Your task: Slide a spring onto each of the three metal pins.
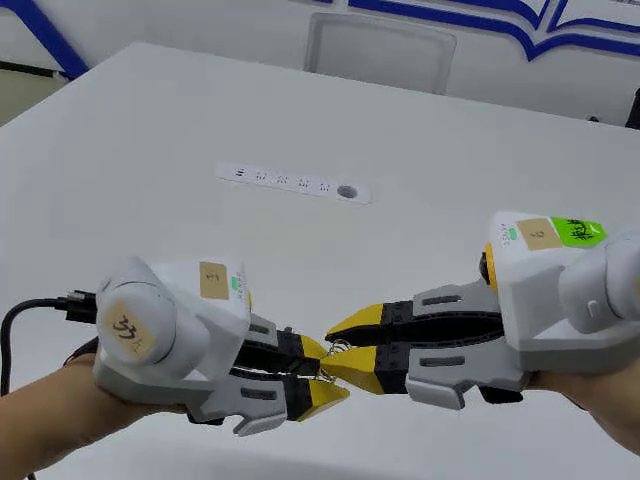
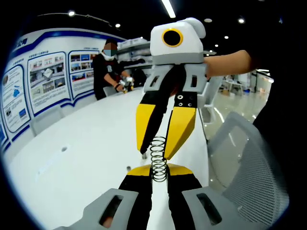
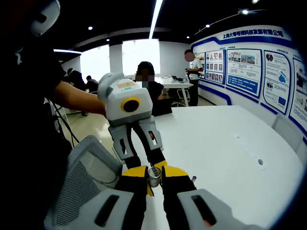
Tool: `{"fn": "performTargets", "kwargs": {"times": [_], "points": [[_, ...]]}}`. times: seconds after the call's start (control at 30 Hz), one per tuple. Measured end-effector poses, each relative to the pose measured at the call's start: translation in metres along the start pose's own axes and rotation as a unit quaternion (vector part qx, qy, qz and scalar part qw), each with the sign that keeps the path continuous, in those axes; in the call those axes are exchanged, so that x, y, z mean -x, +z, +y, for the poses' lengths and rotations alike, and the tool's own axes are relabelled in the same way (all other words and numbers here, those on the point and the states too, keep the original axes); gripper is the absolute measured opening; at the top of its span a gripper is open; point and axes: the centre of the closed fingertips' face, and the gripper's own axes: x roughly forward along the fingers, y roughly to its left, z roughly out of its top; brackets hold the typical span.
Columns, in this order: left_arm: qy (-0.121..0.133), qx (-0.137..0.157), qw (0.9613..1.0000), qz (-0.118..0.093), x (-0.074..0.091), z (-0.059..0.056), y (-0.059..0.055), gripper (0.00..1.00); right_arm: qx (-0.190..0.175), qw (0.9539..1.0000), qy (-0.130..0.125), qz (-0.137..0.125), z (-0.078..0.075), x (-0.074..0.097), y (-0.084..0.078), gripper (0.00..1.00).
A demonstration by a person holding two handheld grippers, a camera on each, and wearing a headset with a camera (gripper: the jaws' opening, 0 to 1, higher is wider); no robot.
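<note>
A small metal coil spring (image 1: pixel 336 349) hangs in the air between my two grippers, which meet tip to tip above the white table (image 1: pixel 420 190). In the left gripper view the spring (image 2: pixel 159 160) rises from my left gripper (image 2: pixel 159 173), whose yellow-tipped jaws are shut on its lower end. My right gripper (image 2: pixel 157 151) comes down from above and pinches the upper end. In the right gripper view the spring (image 3: pixel 153 175) shows end-on between my right gripper (image 3: pixel 154 177) tips. A short metal pin (image 3: pixel 193 178) stands on the table just beyond.
A white power strip (image 1: pixel 293 183) lies mid-table, with a chair back (image 1: pixel 378 48) at the far edge. A black cable (image 1: pixel 25 315) trails from the left. A mesh chair (image 2: pixel 249 163) stands beside the table, and people (image 2: pixel 109 67) work at its far end.
</note>
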Motion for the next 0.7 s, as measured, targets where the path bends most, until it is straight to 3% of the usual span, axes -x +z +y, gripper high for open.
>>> {"fn": "performTargets", "kwargs": {"times": [0.27, 0.57, 0.7], "points": [[0.0, 0.004, 1.0, -0.007, 0.0001, 0.0001, 0.0029, 0.1, -0.022, 0.9997, -0.002, -0.014, 0.0004, 0.0027, 0.0016, 0.12], [0.005, 0.003, 1.0, -0.008, 0.0006, 0.0017, 0.0056, 0.11, -0.003, 0.9998, -0.011, -0.016, -0.0005, 0.0016, 0.005, 0.1], [0.005, 0.023, 0.9996, -0.015, 0.0028, 0.0048, 0.0075, 0.11, -0.002, 0.9997, -0.016, -0.018, -0.0014, 0.0018, 0.0074, 0.1]]}}
